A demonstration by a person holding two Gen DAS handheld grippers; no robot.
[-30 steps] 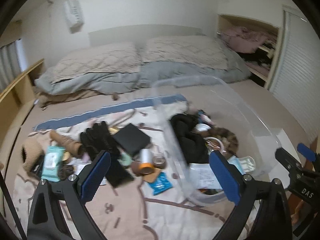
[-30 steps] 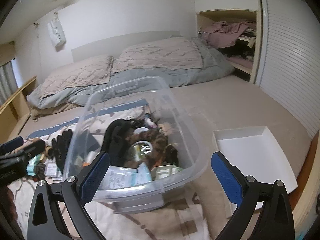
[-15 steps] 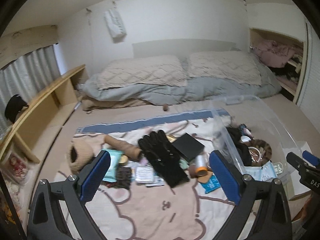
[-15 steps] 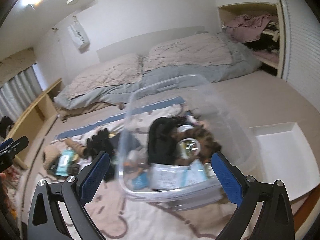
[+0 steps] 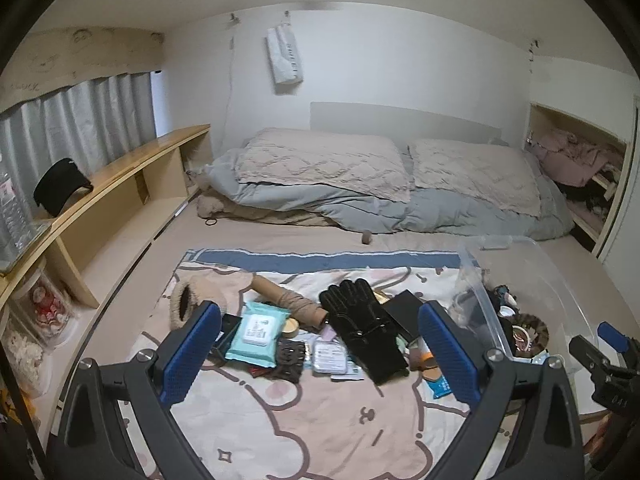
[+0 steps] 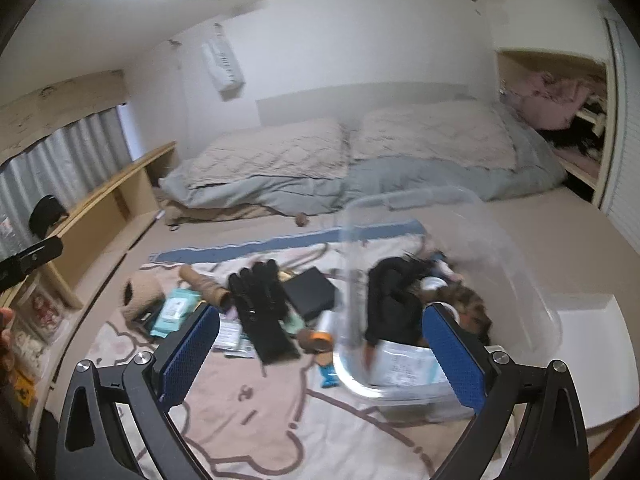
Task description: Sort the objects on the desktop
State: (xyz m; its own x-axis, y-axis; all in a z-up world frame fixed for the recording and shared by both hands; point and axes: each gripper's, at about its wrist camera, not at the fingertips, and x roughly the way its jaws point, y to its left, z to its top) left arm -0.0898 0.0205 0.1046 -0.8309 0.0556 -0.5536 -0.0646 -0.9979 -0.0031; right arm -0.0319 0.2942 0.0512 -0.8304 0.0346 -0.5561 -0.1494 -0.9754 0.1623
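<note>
Loose items lie on a pink patterned blanket (image 5: 320,420) on the bed: black gloves (image 5: 366,328) (image 6: 262,304), a teal wipes pack (image 5: 258,332) (image 6: 174,310), a brown tube (image 5: 292,302), a black box (image 5: 408,312) (image 6: 310,292), a tan fuzzy hat (image 5: 190,300). A clear plastic bin (image 5: 532,292) (image 6: 448,280) at the right holds dark cloth and small things. My left gripper (image 5: 320,356) hovers open above the pile, holding nothing. My right gripper (image 6: 320,360) is open over the bin's near left corner, empty.
Pillows (image 5: 320,160) and a grey duvet (image 5: 400,208) lie at the head of the bed. A wooden shelf (image 5: 120,184) runs along the left. A white bin lid (image 6: 584,356) rests at the right. A closet nook (image 5: 576,160) is at the far right.
Both grippers have swung left and pulled back from the bin, bringing the loose pile toward the centre of each view. Both stay open.
</note>
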